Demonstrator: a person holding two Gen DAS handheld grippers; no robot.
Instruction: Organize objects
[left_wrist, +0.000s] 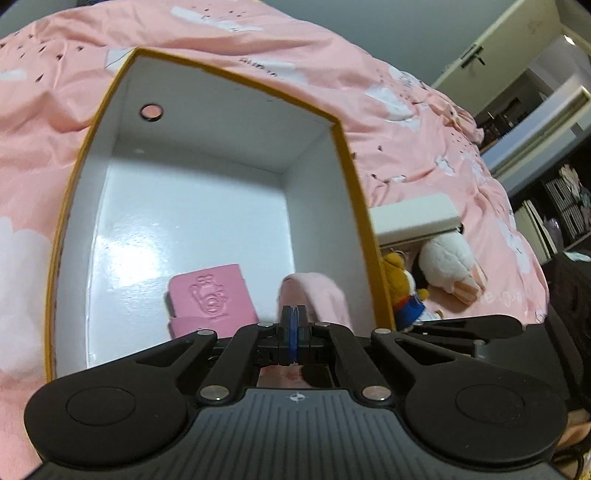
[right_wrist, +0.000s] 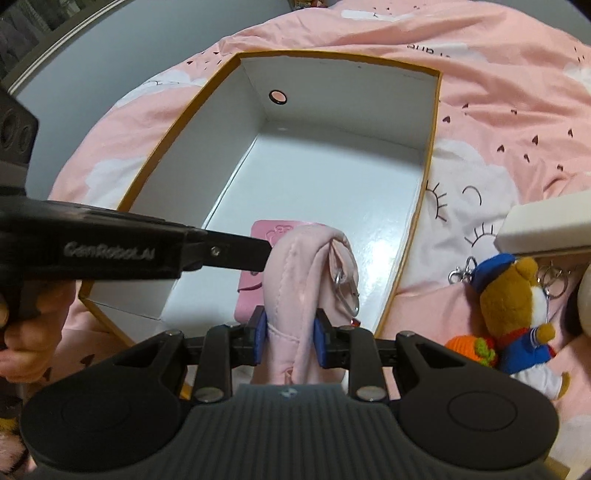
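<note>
An open box (right_wrist: 430, 155) with yellow rim and white inside lies on the pink bed; it also shows in the left wrist view (left_wrist: 354, 206). A flat pink case (left_wrist: 210, 295) lies on its floor. My right gripper (right_wrist: 290, 334) is shut on a soft pale pink pouch (right_wrist: 295, 280) with a metal clip, held over the box's near end. My left gripper (left_wrist: 293, 325) has its pads together and reaches in from the left, its tip touching the pouch (left_wrist: 321, 295); whether it pinches the fabric is hidden.
To the right of the box on the pink duvet (right_wrist: 517, 110) lie a bear keychain in a blue cap (right_wrist: 517, 306), a small orange knit toy (right_wrist: 469, 349), a white plush (left_wrist: 450, 266) and a white flat box (right_wrist: 546, 229). Shelves stand beyond the bed.
</note>
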